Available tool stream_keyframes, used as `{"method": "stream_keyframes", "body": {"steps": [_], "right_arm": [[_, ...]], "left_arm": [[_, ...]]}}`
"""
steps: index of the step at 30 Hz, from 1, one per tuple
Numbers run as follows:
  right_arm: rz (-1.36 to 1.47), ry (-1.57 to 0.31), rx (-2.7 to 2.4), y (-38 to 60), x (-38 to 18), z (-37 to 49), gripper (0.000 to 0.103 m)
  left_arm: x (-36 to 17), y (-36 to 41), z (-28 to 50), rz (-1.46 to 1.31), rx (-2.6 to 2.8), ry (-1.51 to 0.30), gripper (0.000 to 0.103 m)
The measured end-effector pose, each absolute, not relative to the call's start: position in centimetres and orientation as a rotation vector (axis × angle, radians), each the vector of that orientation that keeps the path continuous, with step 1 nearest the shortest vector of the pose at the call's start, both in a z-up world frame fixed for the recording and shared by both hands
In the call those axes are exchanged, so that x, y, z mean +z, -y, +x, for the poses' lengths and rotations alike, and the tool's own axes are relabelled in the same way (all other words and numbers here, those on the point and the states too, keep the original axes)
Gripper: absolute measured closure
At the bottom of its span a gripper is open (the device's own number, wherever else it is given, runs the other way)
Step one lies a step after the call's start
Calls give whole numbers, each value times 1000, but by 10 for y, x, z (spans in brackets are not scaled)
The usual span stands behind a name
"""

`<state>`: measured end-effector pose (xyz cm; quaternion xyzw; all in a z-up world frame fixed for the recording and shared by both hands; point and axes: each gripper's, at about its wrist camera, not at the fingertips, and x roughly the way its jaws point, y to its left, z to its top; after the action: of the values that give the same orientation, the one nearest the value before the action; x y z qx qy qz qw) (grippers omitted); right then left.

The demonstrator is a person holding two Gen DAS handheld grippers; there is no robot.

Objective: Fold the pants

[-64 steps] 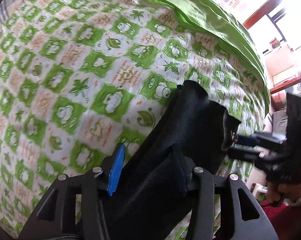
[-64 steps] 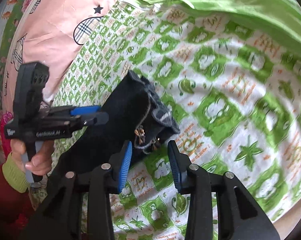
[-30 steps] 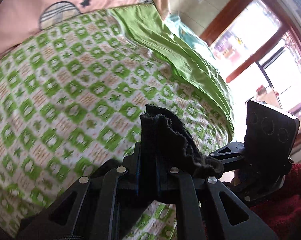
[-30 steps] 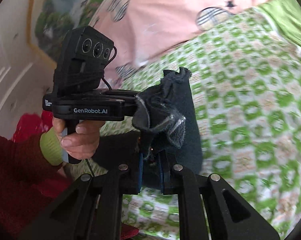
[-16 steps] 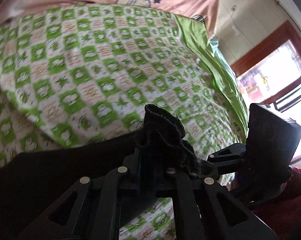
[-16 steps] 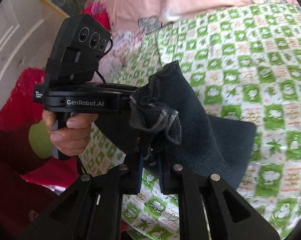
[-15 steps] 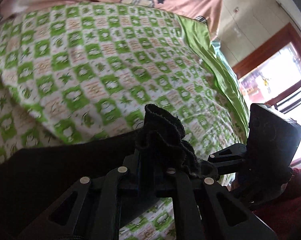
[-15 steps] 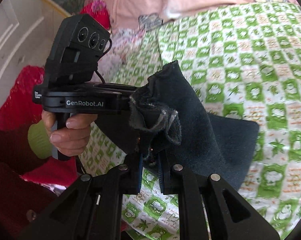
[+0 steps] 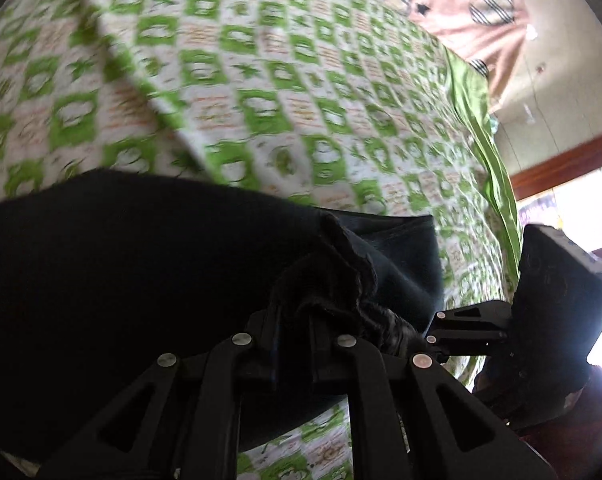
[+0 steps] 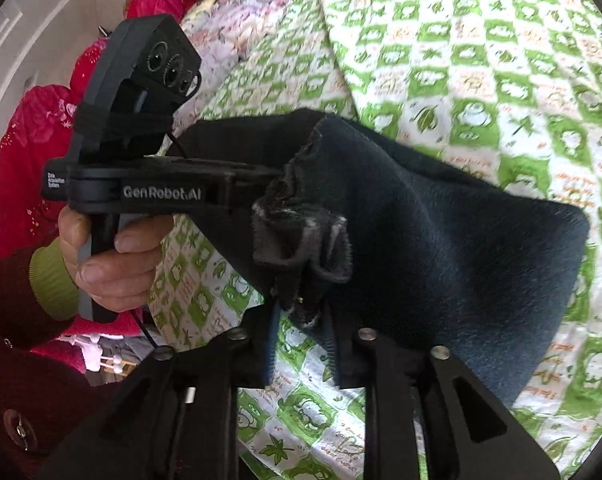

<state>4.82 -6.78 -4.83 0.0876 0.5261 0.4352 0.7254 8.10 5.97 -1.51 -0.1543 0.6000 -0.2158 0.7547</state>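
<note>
Right now the dark pants (image 10: 441, 232) hang bunched between my two tools above the bed, the fuzzy navy cloth draping down onto the green-and-white checked bedsheet (image 10: 501, 60) with its lower fold lying on the sheet. In the left wrist view the same pants (image 9: 121, 264) fill the lower left as a broad dark mass, and a ruffled hem edge sticks up just ahead of the fingers.

My left tool (image 9: 293, 336) is clamped on that ruffled edge, jaws drawn together with cloth pinched between them. My right tool (image 10: 301, 320) is also closed on a gathered wad of the pants, the blue pad on its left finger pressed against the fabric. From the right wrist view I see the left tool (image 10: 257, 184) from the side, its black body marked GenRobot.AI, gripped by my left hand (image 10: 109, 256) in a dark red sleeve with a green cuff. The right tool's body (image 9: 501, 320) shows at the right edge of the left view, just beside the bunched hem.

A pink quilt with plaid hearts (image 9: 461, 0) lies along the far edge of the bed, and a plain green sheet border (image 9: 497, 168) runs down the right side. Red clothing (image 10: 29, 152) is heaped beyond the bed's left edge.
</note>
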Motion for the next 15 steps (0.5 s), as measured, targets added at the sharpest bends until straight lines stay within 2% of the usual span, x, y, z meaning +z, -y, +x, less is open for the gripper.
{"method": "stream_keyframes", "body": {"steps": [2, 12, 15], "right_arm": [[186, -1168, 983, 62, -48, 47, 66], [144, -1151, 1070, 39, -28, 45, 66], [141, -1128, 1083, 35, -19, 49, 66]], "left_arm": [[-15, -67, 79, -364, -442, -1307, 93], [-3, -108, 52, -463, -297, -1264, 78], [0, -124, 43, -502, -250, -1249, 77]]}}
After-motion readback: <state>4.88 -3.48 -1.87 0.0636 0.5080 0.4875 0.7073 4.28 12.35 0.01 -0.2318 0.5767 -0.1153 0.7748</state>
